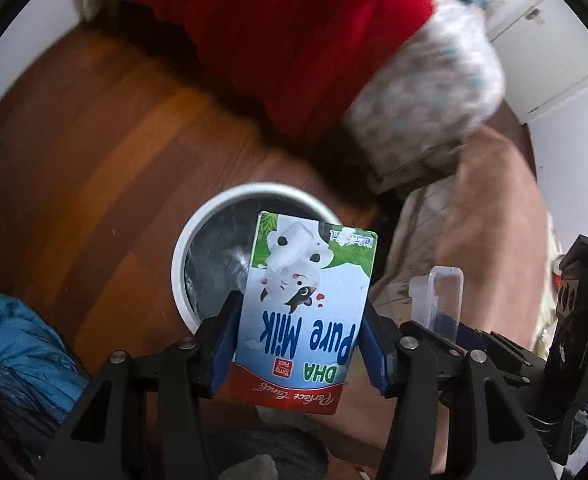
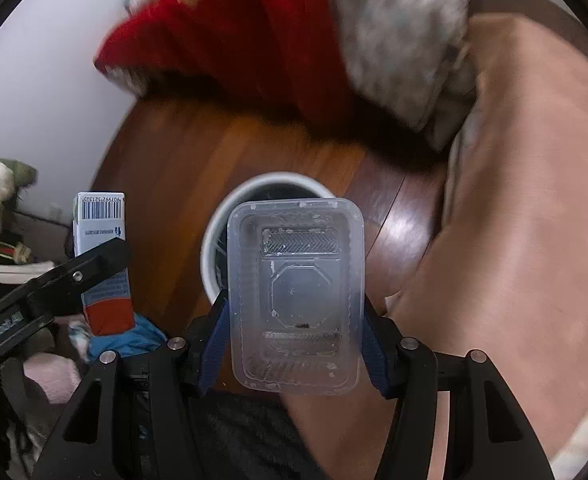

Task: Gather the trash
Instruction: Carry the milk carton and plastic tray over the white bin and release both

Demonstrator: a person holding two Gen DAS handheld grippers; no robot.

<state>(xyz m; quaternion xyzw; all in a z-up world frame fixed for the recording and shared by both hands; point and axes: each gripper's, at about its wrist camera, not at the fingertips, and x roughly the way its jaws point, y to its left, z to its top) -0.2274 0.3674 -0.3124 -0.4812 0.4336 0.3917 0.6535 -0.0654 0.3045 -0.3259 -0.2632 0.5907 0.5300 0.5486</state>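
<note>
Both pieces of trash are picked up and carried over the bin, so the drop-off step seems to be in hand. The left tool [image 1: 298,344] is clamped on the milk carton [image 1: 306,312], which stands up between its blue pads; the white-rimmed bin [image 1: 198,248] lies beyond it at about 11 o'clock. The right tool [image 2: 294,344] grips the clear plastic tray [image 2: 298,296], with the bin mouth [image 2: 214,248] just behind at 12 o'clock. Next, each tool likely needs centring over the opening before its jaws part.
</note>
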